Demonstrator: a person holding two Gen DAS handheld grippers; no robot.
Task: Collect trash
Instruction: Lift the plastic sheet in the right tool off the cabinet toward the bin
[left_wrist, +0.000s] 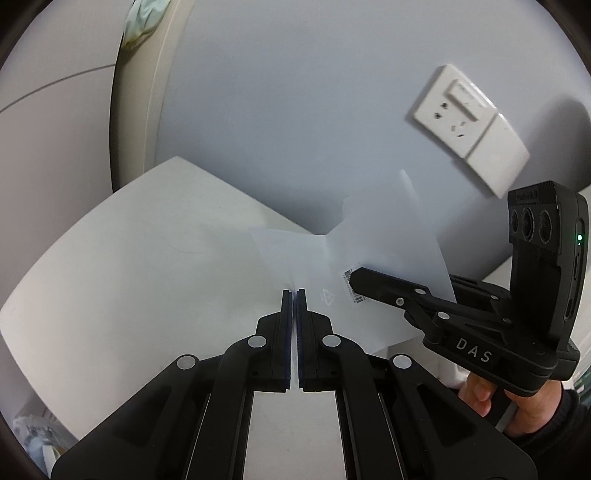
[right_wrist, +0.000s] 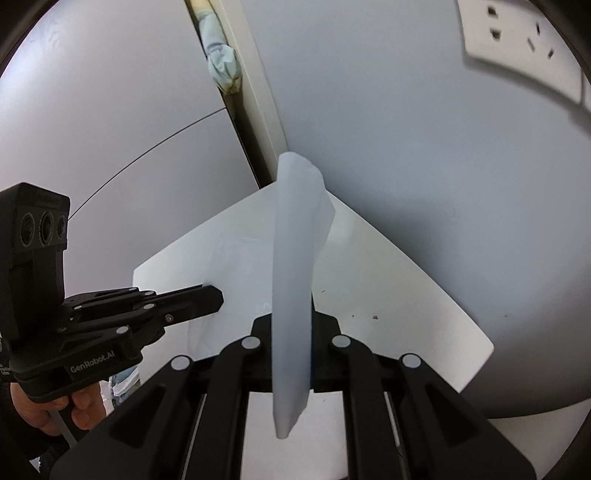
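A thin white plastic bag with a barcode and a small printed logo hangs above the white tabletop, held between both grippers. My left gripper is shut on its edge, with the film pinched between the pads. My right gripper comes in from the right and is shut on the same bag near the barcode, one finger in front of the film and one behind. In the right wrist view a fold of the bag rises out of the right gripper and hides its fingertips. The left gripper grips the bag at the left.
The table's corner meets a grey wall with a white socket plate. A few dark crumbs lie on the table. A pale green cloth hangs behind a beige post. A hand holds the right gripper's handle.
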